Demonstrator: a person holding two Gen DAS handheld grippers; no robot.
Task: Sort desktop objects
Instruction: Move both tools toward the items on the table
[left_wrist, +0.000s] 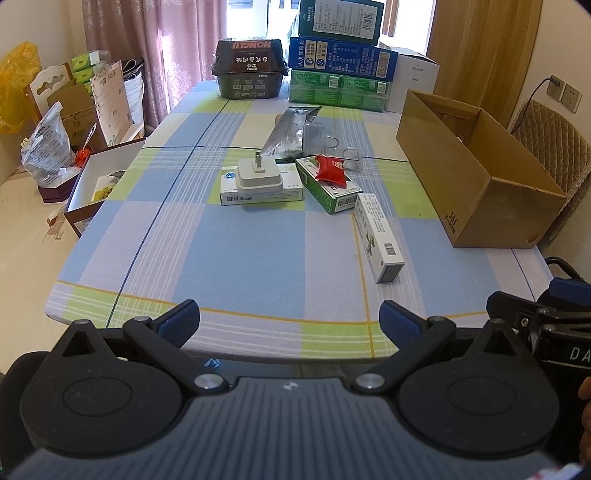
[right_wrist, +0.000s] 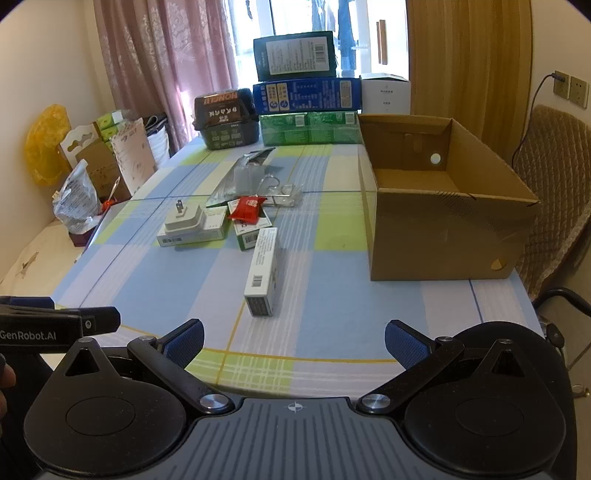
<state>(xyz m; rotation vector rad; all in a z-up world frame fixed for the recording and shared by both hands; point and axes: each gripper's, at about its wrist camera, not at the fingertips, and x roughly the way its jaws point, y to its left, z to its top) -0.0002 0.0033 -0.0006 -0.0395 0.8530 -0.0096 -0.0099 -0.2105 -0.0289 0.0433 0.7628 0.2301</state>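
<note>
Grippers, left (left_wrist: 290, 319) and right (right_wrist: 293, 341), hover wide-jawed and empty at the table's (left_wrist: 240, 258) near edge, presumably readying to move clutter into the cardboard box (right_wrist: 443, 236) along the right edge.

We are in a home: pink curtains (right_wrist: 162, 66) hang behind the checked-cloth table (right_wrist: 166, 291), a padded chair (right_wrist: 554, 192) beside it, shopping bags (left_wrist: 55, 147) alongside.

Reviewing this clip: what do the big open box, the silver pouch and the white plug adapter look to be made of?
Open box: matte brown corrugated cardboard, folded flaps.
Silver pouch: likely foil-laminated film; crinkled and reflective.
Plug adapter: smooth white plastic, probably moulded, with metal prongs.
</note>
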